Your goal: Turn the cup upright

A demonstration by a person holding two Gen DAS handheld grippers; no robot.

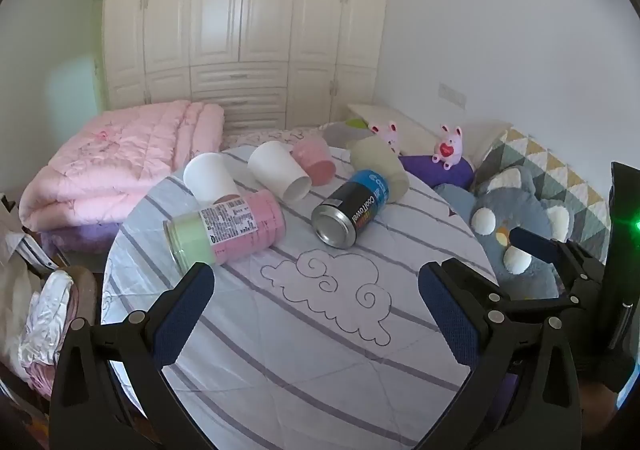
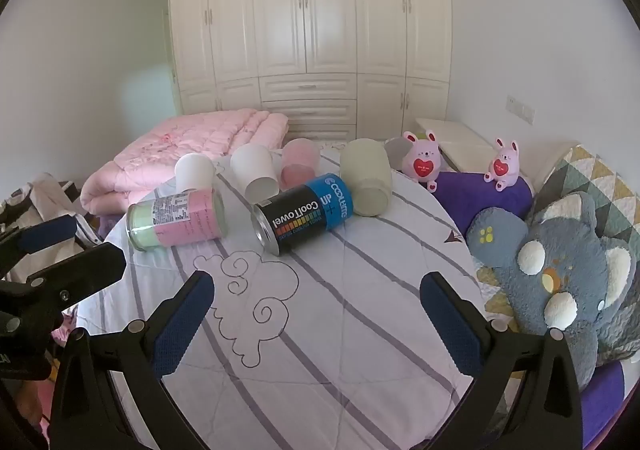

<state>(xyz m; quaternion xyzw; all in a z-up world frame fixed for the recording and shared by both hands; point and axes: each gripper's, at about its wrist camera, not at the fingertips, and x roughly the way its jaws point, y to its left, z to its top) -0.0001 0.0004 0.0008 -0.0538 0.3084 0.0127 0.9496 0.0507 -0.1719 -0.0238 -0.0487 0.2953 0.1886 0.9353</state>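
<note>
Several cups and cans lie on their sides on a round table (image 1: 304,350) with a striped cloth (image 2: 340,330). Two white paper cups (image 1: 210,179) (image 1: 280,171), a pink cup (image 1: 314,159) and a pale green cup (image 1: 382,165) lie at the far side. In the right wrist view they are the white cups (image 2: 195,171) (image 2: 256,173), the pink cup (image 2: 298,163) and the green cup (image 2: 368,181). My left gripper (image 1: 316,302) is open and empty over the near half of the table. My right gripper (image 2: 316,310) is open and empty too.
A pink-and-green canister (image 1: 226,228) (image 2: 178,217) and a black-and-blue can (image 1: 352,207) (image 2: 304,211) lie on their sides mid-table. A folded pink quilt (image 1: 116,165) sits left. Plush toys (image 2: 560,270) and a purple cushion (image 2: 480,197) crowd the right. A wardrobe (image 2: 308,29) stands behind.
</note>
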